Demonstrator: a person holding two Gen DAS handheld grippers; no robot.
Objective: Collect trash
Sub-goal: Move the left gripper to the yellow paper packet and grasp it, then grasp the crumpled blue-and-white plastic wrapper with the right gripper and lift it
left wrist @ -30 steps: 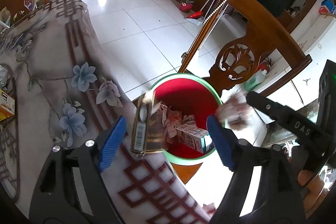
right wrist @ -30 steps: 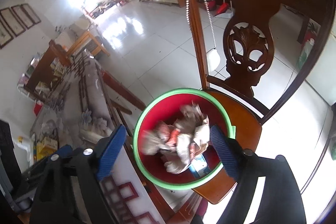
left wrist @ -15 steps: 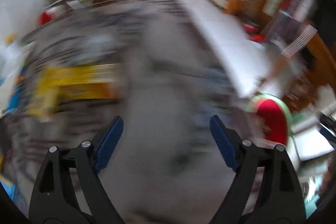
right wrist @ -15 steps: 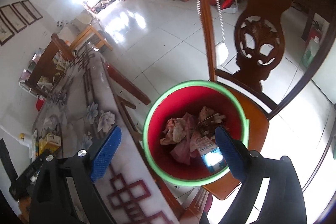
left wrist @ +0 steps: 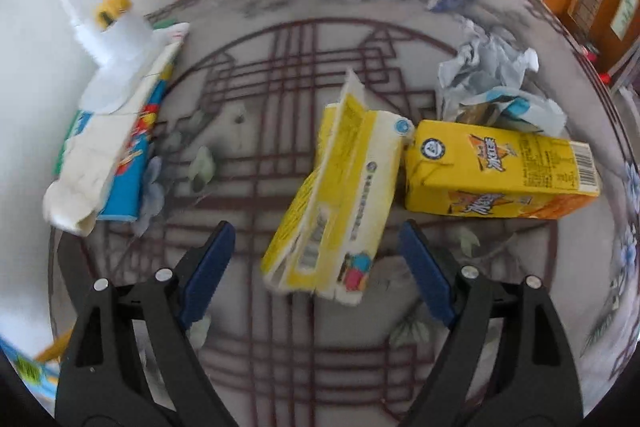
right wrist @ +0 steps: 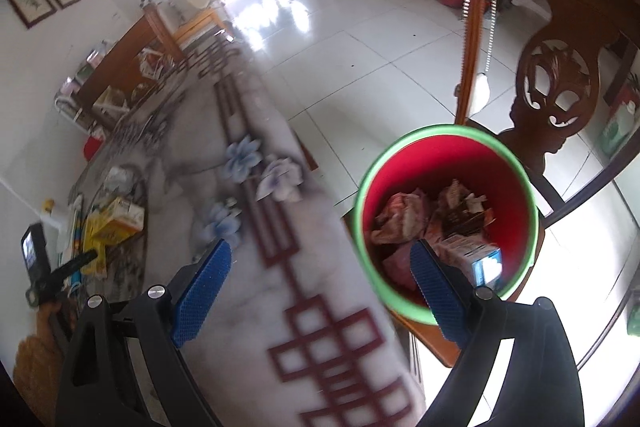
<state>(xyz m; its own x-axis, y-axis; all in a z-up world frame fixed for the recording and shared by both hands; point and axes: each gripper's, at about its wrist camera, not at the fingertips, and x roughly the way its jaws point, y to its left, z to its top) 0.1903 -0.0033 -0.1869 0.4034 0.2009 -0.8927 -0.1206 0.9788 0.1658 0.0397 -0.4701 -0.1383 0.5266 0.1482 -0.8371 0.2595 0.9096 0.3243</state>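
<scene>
Partly done: red bin [right wrist: 448, 215] on chair holds trash; flattened yellow carton [left wrist: 336, 203], juice box [left wrist: 500, 175], crumpled paper [left wrist: 488, 71] remain on table [left wrist: 288, 327]. Left gripper [left wrist: 316, 255] jaws, just widened, empty over the carton; right gripper [right wrist: 320, 275] wide open, empty.

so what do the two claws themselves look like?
Both alike: the left claw and right claw have black plastic clamp-style arms with silver screws near the tips and blue textured pads. No cables or sleeves show.
</scene>
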